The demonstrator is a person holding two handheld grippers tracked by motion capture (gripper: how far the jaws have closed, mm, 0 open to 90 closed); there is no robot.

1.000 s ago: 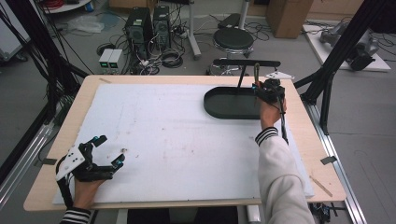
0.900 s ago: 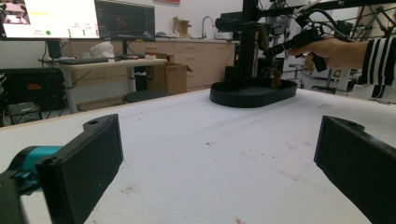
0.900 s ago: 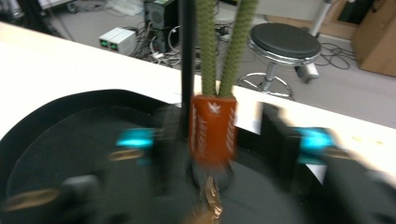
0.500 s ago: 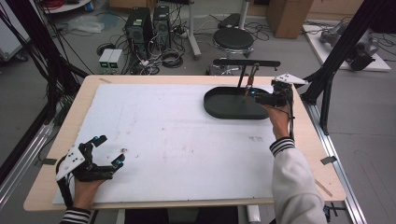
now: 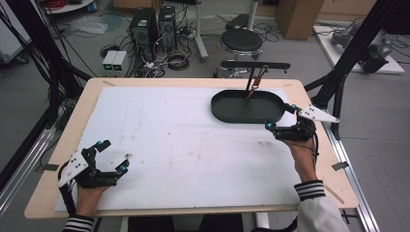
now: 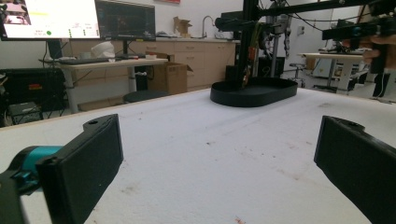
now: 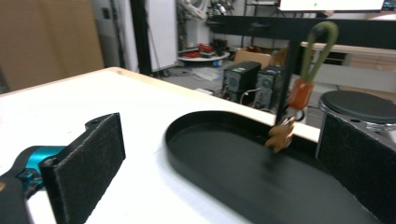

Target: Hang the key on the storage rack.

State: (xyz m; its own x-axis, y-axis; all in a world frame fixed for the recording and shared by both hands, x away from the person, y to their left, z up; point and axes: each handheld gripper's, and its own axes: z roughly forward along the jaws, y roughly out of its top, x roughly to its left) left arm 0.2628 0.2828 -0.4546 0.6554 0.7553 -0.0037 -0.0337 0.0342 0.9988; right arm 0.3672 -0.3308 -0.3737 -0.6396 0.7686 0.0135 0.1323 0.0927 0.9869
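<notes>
A black oval tray (image 5: pixel 226 113) lies at the table's far right. Behind it a black stand's crossbar (image 5: pixel 255 64) holds a keychain (image 5: pixel 255 82) with a green loop, an orange piece and a brown charm, which hangs just over the tray's far rim. My right gripper (image 5: pixel 279 117) stands open and empty beside the tray's right end, apart from it. In the right gripper view the tray (image 7: pixel 224 158) and the keychain (image 7: pixel 299 93) lie ahead between the open jaws (image 7: pixel 219 140). My left gripper (image 5: pixel 113 155) rests open and empty at the near left corner.
A white sheet (image 5: pixel 183 140) covers most of the wooden table (image 5: pixel 193 82). A black stool (image 5: pixel 241 39), computer towers (image 5: pixel 152 24) and cables stand on the floor beyond the far edge. Black frame posts (image 5: pixel 348 58) rise to the right of the table.
My right gripper has drawn back from over the tray's right end toward the person, and now sits off the tray. The left gripper has not moved.
</notes>
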